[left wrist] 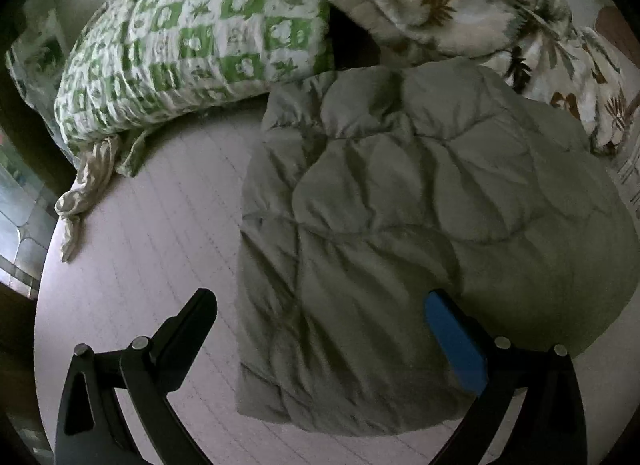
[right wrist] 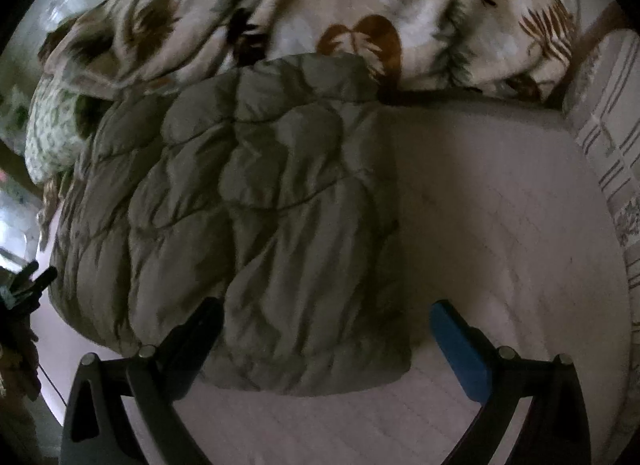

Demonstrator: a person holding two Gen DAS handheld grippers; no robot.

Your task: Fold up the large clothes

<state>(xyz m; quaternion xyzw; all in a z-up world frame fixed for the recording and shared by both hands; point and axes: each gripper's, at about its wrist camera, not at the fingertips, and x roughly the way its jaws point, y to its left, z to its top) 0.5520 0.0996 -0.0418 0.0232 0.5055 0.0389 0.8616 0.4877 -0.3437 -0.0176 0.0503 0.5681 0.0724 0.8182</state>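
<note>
A grey-green quilted puffer garment [left wrist: 400,217] lies folded in a thick bundle on the pale mattress [left wrist: 152,233]. It also shows in the right wrist view [right wrist: 248,217]. My left gripper [left wrist: 320,305] is open and empty, hovering over the bundle's near left part. My right gripper [right wrist: 326,313] is open and empty, above the bundle's near right corner. The left gripper's tips show at the left edge of the right wrist view [right wrist: 36,277].
A green-and-white patterned pillow [left wrist: 192,49] lies at the back left. A cream blanket with leaf print [right wrist: 320,9] is heaped behind the garment. A striped cushion [right wrist: 608,137] sits at the right. The mattress edge [left wrist: 48,265] and the floor are at the left.
</note>
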